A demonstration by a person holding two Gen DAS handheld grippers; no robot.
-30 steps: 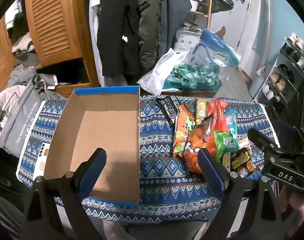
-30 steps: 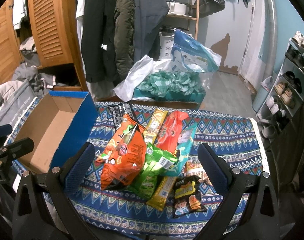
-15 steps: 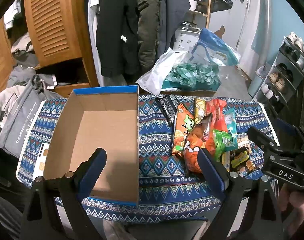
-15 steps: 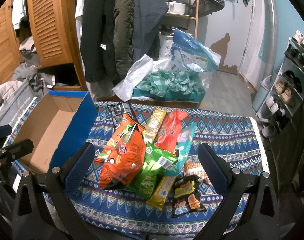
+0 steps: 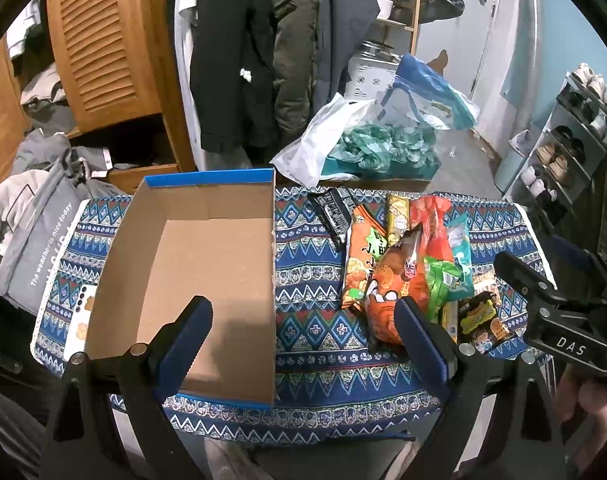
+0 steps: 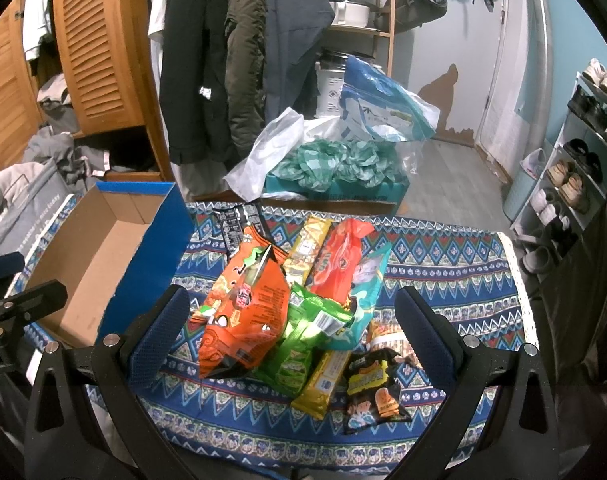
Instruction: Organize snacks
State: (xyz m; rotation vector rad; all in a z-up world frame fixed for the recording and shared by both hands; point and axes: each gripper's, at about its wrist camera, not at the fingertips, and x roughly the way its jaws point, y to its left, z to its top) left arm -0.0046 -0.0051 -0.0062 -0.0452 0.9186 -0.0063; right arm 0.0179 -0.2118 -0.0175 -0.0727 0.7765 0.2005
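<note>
Start of the job by my read: nothing packed yet. The open cardboard box w/ blue outer walls (image 5: pixel 191 280) sits on the left part of the tabletop w/ the blue patterned cloth (image 5: pixel 307 280), and its brown floor is bare. All snacks are heaped to the right of it, well apart from the box wall.

My left fingers (image 5: pixel 303 332) are spread wide, holding nothing, hovering over the near edge, one tip over the box floor, the other in front of the pile's near-left corner. My right fingers (image 6: pixel 291 332) are also wide apart and empty, framing the heap from the near side.

The heap: big orange crinkly chip bag (image 6: pixel 243 320) on top at the left, shiny green foil pack (image 6: pixel 315 324) tucked under its right side, long red-orange packet (image 6: pixel 335 264) and pale teal packet (image 6: pixel 367 284) behind, yellow wrapped bar (image 6: pixel 305 252) at the back. Nearer me lie another yellow bar (image 6: pixel 323 380) and a small black snack pouch w/ cartoon print (image 6: pixel 373 384). A black printed packet (image 6: pixel 239 220) lies flat at the far side, btwn box and pile.

Next move, I reckon: right side goes in first. Orange bag is topmost and nearest the box, so it's the obvious pick. Needs lowering over its upper edge, pinching gently (puffed bag, crushable contents prob.), lifting clear w/o dragging the green pack along, then carrying left over the blue wall. Left side could steady the box or take the black flat packet.
</note>
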